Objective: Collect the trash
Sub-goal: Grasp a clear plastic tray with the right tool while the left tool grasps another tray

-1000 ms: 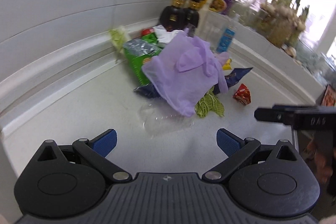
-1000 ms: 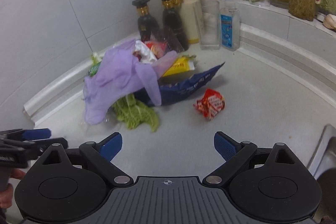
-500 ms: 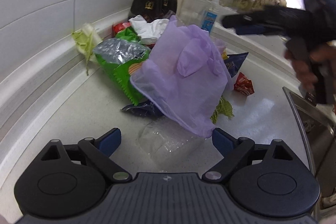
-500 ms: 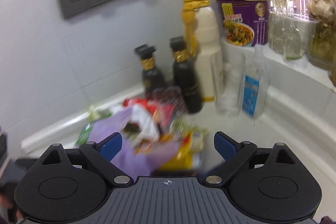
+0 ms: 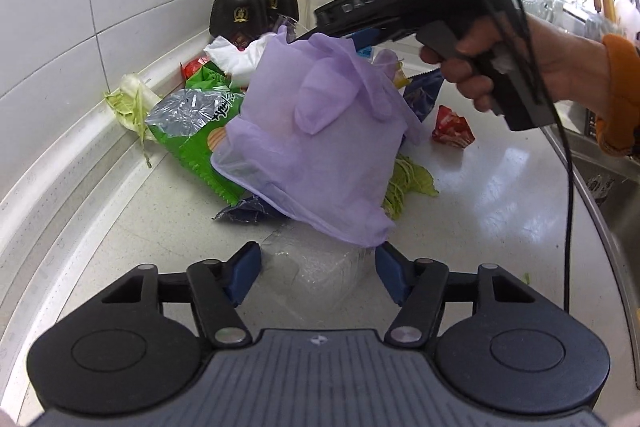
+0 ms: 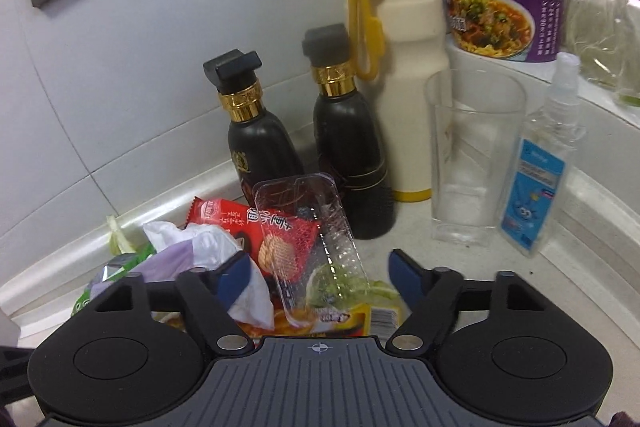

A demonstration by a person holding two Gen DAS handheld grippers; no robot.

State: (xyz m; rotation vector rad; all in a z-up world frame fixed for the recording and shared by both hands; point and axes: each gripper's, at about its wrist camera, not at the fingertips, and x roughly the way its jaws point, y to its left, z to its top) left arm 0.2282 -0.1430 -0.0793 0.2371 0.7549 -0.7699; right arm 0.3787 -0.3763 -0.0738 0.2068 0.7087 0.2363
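So the trash is all heaped near the back edge of the counter [image 5: 500,195], right in front of the two dark sauce bottles [image 6: 264,143]. Both hand-held grippers are on the pile from opposite ends, and both have their blue pads spread apart with nothing pinched.

The left hand-held gripper [image 5: 318,273] sits low at the near end of the heap. A crumpled clear plastic wrapper [image 5: 316,267] lies flat on the counter right between its pads, with the hem of the purple glove [image 5: 320,131] drooping over the wrapper's far side. So the left one is clearly the nearer for that wrapper. It looks wider than it is deep, running roughly pad to pad, which I'd guess suits a straight squeeze.

The right hand-held gripper [image 6: 320,277] comes over the top of the heap at the far end, pointing toward the back wall. Between its pads stands a clear plastic tray [image 6: 320,239], tilted, long axis running away from the gripper toward the bottles, leaning on a red snack packet [image 6: 260,231] with a white tissue [image 6: 224,267] by the left pad. That's the right one's nearest grab, I reckon.

A small red wrapper [image 5: 452,129] sits apart toward the sink side, near neither.
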